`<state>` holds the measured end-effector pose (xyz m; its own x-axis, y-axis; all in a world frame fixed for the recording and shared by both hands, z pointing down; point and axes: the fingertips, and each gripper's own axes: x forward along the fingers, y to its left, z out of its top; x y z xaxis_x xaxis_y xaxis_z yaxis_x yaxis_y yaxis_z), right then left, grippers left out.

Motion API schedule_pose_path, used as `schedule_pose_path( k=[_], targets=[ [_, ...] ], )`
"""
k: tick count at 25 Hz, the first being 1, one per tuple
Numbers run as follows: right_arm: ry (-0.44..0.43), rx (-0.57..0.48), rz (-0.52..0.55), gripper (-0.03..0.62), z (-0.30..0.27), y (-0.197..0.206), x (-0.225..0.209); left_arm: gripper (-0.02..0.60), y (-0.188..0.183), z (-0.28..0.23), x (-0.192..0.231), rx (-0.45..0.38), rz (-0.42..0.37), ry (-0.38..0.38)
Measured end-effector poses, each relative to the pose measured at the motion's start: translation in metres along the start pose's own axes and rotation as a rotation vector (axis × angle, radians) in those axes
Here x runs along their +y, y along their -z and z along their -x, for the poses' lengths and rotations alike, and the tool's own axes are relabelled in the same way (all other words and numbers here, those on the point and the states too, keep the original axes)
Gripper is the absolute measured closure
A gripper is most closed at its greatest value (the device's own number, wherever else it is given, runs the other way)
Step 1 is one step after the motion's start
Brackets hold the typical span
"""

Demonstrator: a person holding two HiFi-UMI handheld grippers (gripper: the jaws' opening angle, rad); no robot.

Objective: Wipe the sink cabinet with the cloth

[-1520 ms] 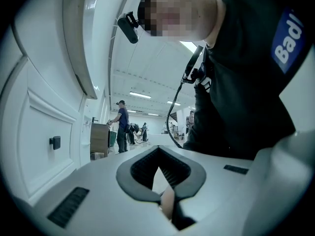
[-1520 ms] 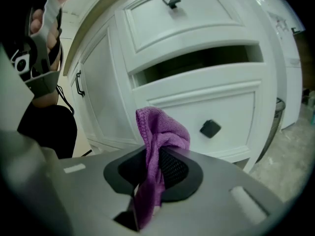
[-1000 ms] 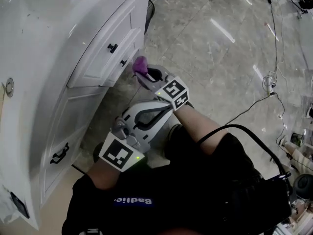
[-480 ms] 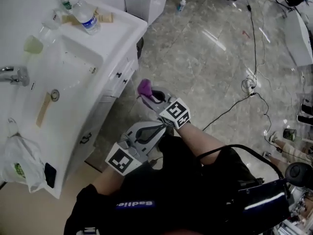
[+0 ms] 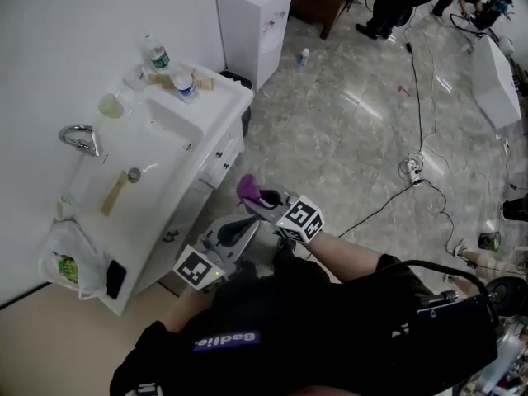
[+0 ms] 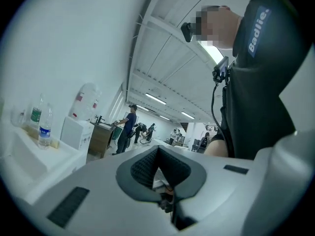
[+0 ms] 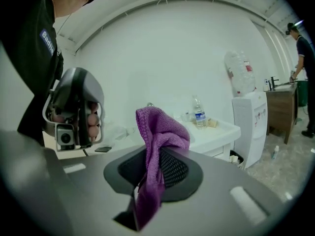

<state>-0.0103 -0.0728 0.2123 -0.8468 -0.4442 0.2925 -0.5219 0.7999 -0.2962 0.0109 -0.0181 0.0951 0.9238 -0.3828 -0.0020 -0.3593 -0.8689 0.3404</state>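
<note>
The white sink cabinet (image 5: 198,190) stands against the wall at the left of the head view, its basin (image 5: 140,159) on top; it also shows in the right gripper view as the cabinet (image 7: 216,134). My right gripper (image 5: 254,197) is shut on a purple cloth (image 5: 247,188), held up in the air a short way right of the cabinet front. The cloth (image 7: 155,156) sticks up between the jaws in the right gripper view. My left gripper (image 5: 240,233) hangs below it, shut with nothing in it; the jaws meet in the left gripper view (image 6: 158,171).
Water bottles (image 5: 156,54) and a cup sit at the basin's far end, a tap (image 5: 80,137) by the wall, a plastic bag (image 5: 70,258) at the near end. A white water dispenser (image 5: 252,23) stands beyond. Cables (image 5: 412,167) lie on the marble floor; people stand far back.
The head view has risen and pulled back from the cabinet front, so the whole sink top now shows. Both grippers have come away from the drawers; the right still holds the cloth.
</note>
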Motion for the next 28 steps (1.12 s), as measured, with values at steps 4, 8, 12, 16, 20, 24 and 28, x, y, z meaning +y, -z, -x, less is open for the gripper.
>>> schedule_pose_path(
  k=[4, 8, 12, 16, 20, 24, 28],
  targets=[
    [-0.044, 0.015, -0.004, 0.537, 0.028, -0.02, 0.047, 0.581, -0.041, 0.017, -0.028, -0.006, -0.054, -0.012],
    [-0.058, 0.008, 0.032, 0.537, 0.044, -0.042, 0.073, 0.581, -0.066, 0.03, -0.047, -0.011, -0.11, -0.021],
    [-0.059, -0.027, 0.053, 0.537, 0.061, -0.061, 0.091, 0.581, -0.076, 0.038, -0.069, -0.022, -0.135, -0.024],
    [-0.037, -0.066, 0.039, 0.537, 0.077, -0.067, 0.093, 0.581, -0.074, 0.035, -0.086, -0.01, -0.145, -0.018],
    [-0.047, -0.092, 0.021, 0.537, 0.084, -0.072, 0.095, 0.581, -0.079, 0.033, -0.093, 0.004, -0.161, -0.032],
    [-0.073, -0.135, 0.017, 0.537, 0.098, -0.08, 0.096, 0.581, -0.085, 0.028, -0.102, -0.006, -0.184, -0.085],
    [-0.083, -0.18, 0.028, 0.537, 0.115, -0.087, 0.089, 0.581, -0.087, 0.024, -0.119, 0.021, -0.267, -0.156]
  ],
)
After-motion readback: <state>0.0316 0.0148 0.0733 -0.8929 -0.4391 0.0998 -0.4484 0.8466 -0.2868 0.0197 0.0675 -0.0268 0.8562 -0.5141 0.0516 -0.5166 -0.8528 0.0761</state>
